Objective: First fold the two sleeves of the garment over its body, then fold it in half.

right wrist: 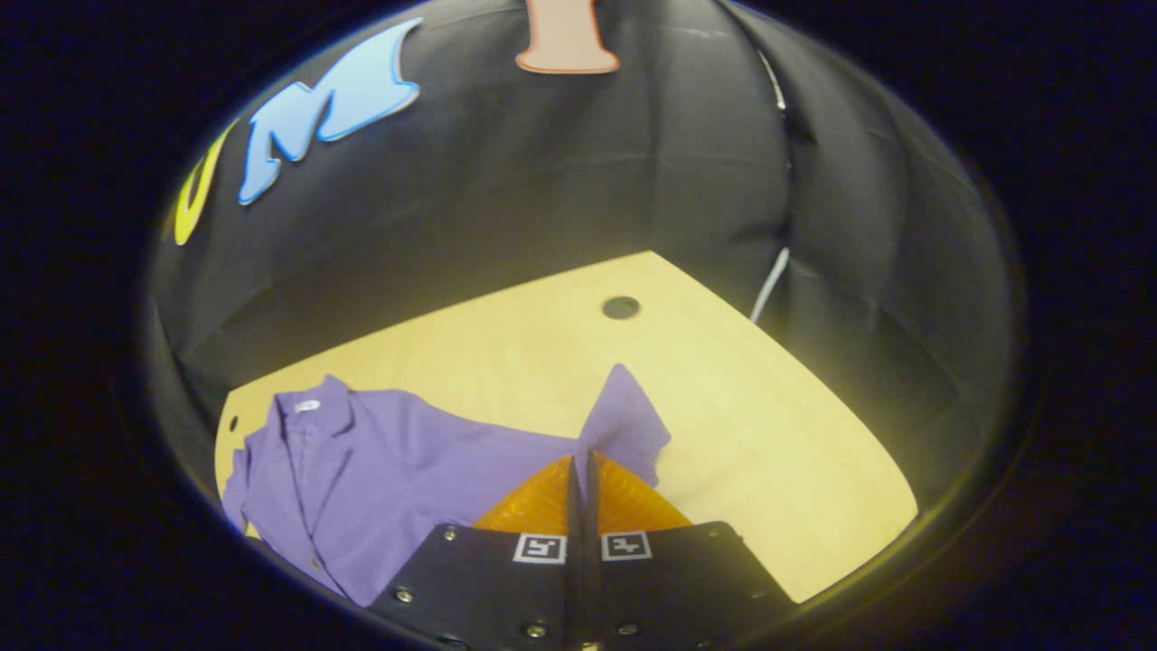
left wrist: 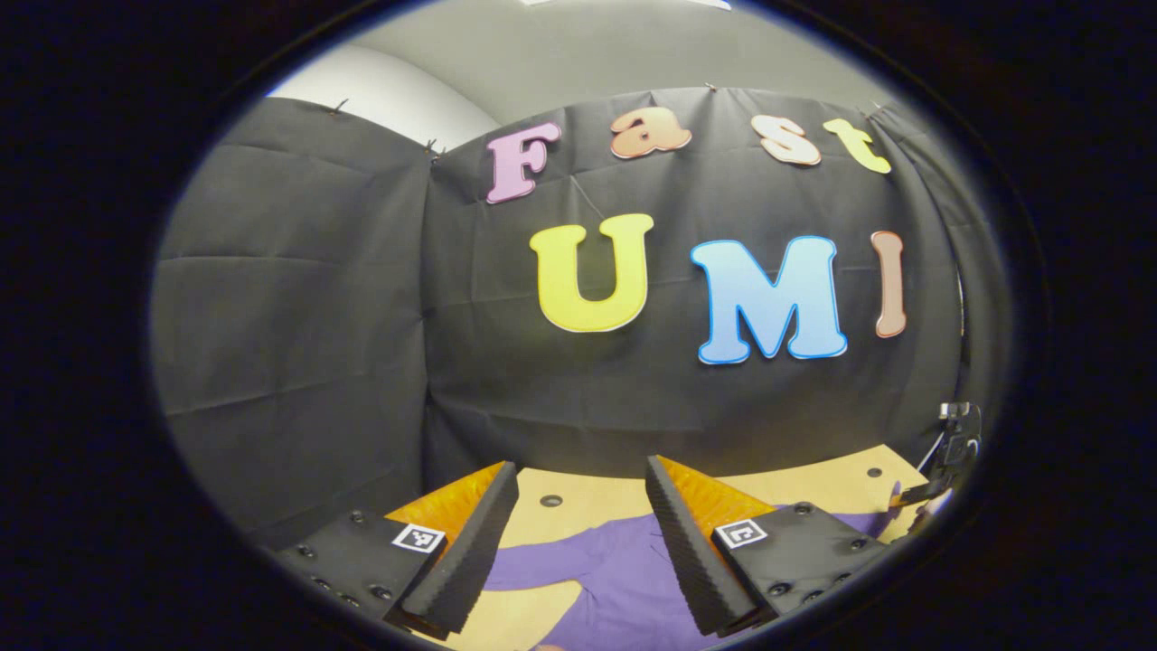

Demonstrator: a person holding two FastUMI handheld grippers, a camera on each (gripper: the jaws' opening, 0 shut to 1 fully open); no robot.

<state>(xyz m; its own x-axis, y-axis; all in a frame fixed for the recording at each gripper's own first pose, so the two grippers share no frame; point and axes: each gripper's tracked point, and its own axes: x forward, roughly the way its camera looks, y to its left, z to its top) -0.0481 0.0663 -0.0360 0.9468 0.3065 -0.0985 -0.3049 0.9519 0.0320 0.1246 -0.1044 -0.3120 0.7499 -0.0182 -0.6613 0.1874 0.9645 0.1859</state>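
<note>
Right tongs (right wrist: 580, 466) are pressed tight together, with only a thin dark line between the two fingers. The fingers are orange wedges with black rubber faces, fixed on flat black plates with small square black-and-white tags. Their tips sit just at the near edge of a short sleeve (right wrist: 624, 420) of the purple shirt (right wrist: 380, 470), but it is hard to tell if any cloth is caught between them.

Left tongs (left wrist: 578, 484) are spread wide. Their black faces are ribbed like little steps. Between them, lower down, lies purple shirt cloth (left wrist: 615, 570) on the bench (left wrist: 587, 502).

The shirt is soft and thin, with a collar (right wrist: 303, 411) and a small white tag inside it. It lies flat and open on the bench (right wrist: 768, 434), with the sleeve sticking out to the side. The bench is smooth, pale wood with a few small round dark holes (right wrist: 621, 307).

Farther off in the left gripper view, the other tongs (left wrist: 958, 443) show as a small dark shape near the bench edge.

Black cloth wall (right wrist: 542, 181) hangs behind, a bit wrinkled, with a thin white cable (right wrist: 768, 285) running down it.
</note>
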